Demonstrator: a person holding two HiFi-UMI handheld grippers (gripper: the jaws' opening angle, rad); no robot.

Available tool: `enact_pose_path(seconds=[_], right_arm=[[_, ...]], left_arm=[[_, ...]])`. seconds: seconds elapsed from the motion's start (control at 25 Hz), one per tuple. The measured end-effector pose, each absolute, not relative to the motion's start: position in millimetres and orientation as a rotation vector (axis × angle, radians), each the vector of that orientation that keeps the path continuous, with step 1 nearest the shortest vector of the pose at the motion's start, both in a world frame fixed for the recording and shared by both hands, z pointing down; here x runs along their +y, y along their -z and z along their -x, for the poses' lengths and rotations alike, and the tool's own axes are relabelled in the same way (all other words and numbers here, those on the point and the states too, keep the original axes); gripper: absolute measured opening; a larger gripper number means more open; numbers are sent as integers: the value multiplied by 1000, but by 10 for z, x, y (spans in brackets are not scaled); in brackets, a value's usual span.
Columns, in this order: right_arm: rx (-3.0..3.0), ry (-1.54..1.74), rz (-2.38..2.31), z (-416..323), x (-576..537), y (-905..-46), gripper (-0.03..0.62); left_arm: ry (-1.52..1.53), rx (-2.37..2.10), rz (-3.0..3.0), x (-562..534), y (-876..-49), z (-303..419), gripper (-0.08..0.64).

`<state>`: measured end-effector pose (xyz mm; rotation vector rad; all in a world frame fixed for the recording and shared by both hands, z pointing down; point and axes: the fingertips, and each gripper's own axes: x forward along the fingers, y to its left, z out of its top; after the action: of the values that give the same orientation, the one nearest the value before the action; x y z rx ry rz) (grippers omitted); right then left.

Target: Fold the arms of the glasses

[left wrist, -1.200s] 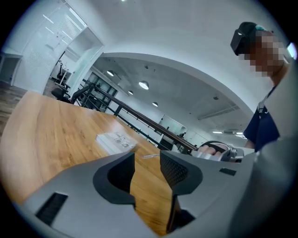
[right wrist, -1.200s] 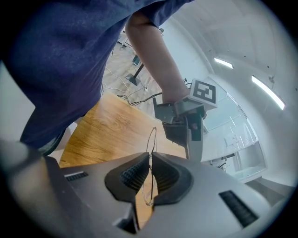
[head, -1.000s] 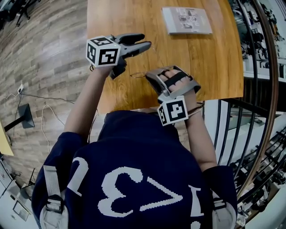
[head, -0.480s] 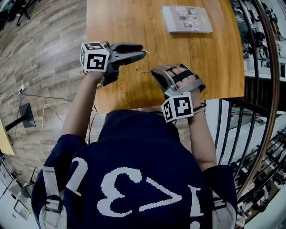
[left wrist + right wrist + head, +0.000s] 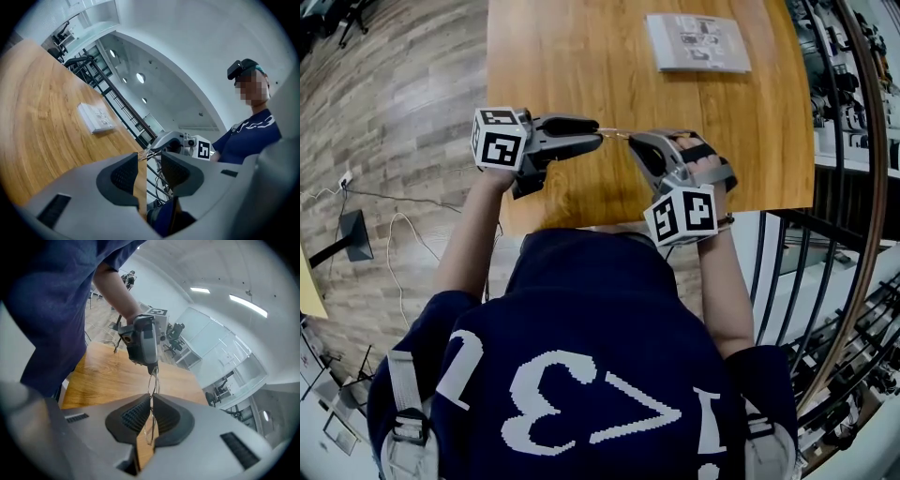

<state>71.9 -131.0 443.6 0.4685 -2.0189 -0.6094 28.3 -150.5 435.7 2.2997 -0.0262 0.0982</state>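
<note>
The thin wire-framed glasses (image 5: 616,133) hang a little above the wooden table (image 5: 562,56), between the two grippers. My right gripper (image 5: 635,142) is shut on the glasses (image 5: 151,380); the wire rims run through its pads (image 5: 136,414). My left gripper (image 5: 598,139) points level at it from the left. Its jaws stand apart with a clear gap in the left gripper view (image 5: 149,159). The end of the glasses (image 5: 147,153) sits right at its fingertips, not pressed by the pads. In the right gripper view the left gripper (image 5: 152,365) meets the frame's far end.
A grey printed booklet (image 5: 698,42) lies flat at the table's far right, also seen in the left gripper view (image 5: 96,118). The table's near edge is just below both grippers. A dark metal railing (image 5: 853,187) runs along the right. Cables lie on the floor at left.
Both grippers have moved away from the person's body and closed in on each other. The left gripper's jaws have narrowed and its tip has reached the glasses, which the right gripper has carried along.
</note>
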Motion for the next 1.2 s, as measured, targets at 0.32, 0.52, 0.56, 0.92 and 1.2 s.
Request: enact_pose_path(seconds=[0.32,0.52,0.56,0.92,1.2], right_arm=[[-2007,522,-453,-840,-1390,-4644,38],[-2035,356,-456,-928,-1527,-4911,38],[-2048,311,-455,-960,-1566,-4983,38],[-2073,-7,-285,-1221,-1994,-5826,38],[-2129,-154,-255,-1224,-2285,-6022,40]], left_arm=[[-90,-394,-2464,-1783,-4394,-121,100],[-103,-685,-2544,-1995,-4392,33,26],[-133,-726,-2556,-2014,-4414,36,25],[-234,-806,-2496,-2132,-4563,78,25],[-238,-820,-2469,-2166,-4610,171,25]])
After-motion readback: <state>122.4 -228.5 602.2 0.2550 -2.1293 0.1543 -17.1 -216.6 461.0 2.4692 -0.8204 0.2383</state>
